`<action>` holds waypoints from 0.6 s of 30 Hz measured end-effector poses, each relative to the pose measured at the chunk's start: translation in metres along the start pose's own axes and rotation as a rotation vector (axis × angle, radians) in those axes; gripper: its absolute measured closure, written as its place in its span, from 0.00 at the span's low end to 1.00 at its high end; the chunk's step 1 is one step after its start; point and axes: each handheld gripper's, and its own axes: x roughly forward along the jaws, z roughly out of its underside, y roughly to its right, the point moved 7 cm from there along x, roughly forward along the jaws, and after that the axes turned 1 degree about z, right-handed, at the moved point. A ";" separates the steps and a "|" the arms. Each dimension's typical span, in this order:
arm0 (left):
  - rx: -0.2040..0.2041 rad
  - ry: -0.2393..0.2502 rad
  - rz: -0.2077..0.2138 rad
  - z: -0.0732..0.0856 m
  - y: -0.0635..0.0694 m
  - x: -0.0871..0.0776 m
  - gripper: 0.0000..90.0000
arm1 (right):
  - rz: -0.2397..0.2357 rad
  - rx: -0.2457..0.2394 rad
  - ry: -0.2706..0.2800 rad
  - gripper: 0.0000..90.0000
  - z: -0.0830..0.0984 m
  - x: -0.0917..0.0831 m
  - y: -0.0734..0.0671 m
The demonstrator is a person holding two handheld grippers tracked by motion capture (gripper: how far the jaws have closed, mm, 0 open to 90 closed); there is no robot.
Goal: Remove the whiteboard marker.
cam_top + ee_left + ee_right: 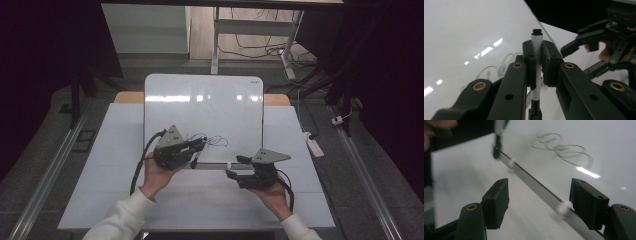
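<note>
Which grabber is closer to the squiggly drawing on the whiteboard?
Left. The left gripper, holding the marker, sits right beside the scribble on the whiteboard. The right gripper is open, below the board's bottom edge.

We look along our left gripper [537, 62], whose two black jaws are clamped on a white marker [537, 50]. The marker stands upright between the pads, its black end [537, 31] poking out above them and its body running down below. To the left lies the glossy whiteboard [461, 30], with faint scribbles [499, 66] and streaks of reflected light. At the upper right we see our other gripper [584, 46], blurred, jaws apart, in a hand [607, 51].
</note>
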 end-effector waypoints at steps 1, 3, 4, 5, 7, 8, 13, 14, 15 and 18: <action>0.004 0.002 0.005 -0.001 0.004 0.003 0.90 | -0.016 0.005 0.004 0.35 -0.003 0.003 -0.005; 0.016 0.001 0.019 -0.003 0.011 0.009 0.90 | -0.032 0.012 0.004 0.37 -0.012 0.011 -0.017; 0.020 0.002 0.023 -0.004 0.014 0.012 0.90 | -0.032 0.012 0.004 0.37 -0.012 0.011 -0.017; 0.028 -0.001 0.025 -0.004 0.017 0.014 0.90 | -0.028 0.009 0.001 0.38 -0.014 0.014 -0.019; 0.039 -0.004 0.027 -0.005 0.022 0.018 0.90 | -0.020 0.005 -0.012 0.40 -0.017 0.023 -0.022; 0.044 -0.006 0.028 -0.005 0.023 0.020 0.90 | -0.019 0.014 -0.021 0.41 -0.017 0.026 -0.023; 0.057 -0.013 0.030 -0.005 0.029 0.027 0.90 | -0.028 0.037 -0.045 0.51 -0.015 0.036 -0.025; 0.067 -0.022 0.026 -0.005 0.030 0.030 0.90 | -0.033 0.047 -0.053 0.54 -0.015 0.038 -0.025; 0.072 -0.025 0.024 -0.005 0.031 0.031 0.90 | -0.040 0.061 -0.059 0.59 -0.015 0.039 -0.025; 0.077 -0.034 0.023 -0.004 0.032 0.033 0.90 | -0.048 0.095 -0.079 0.71 -0.013 0.042 -0.024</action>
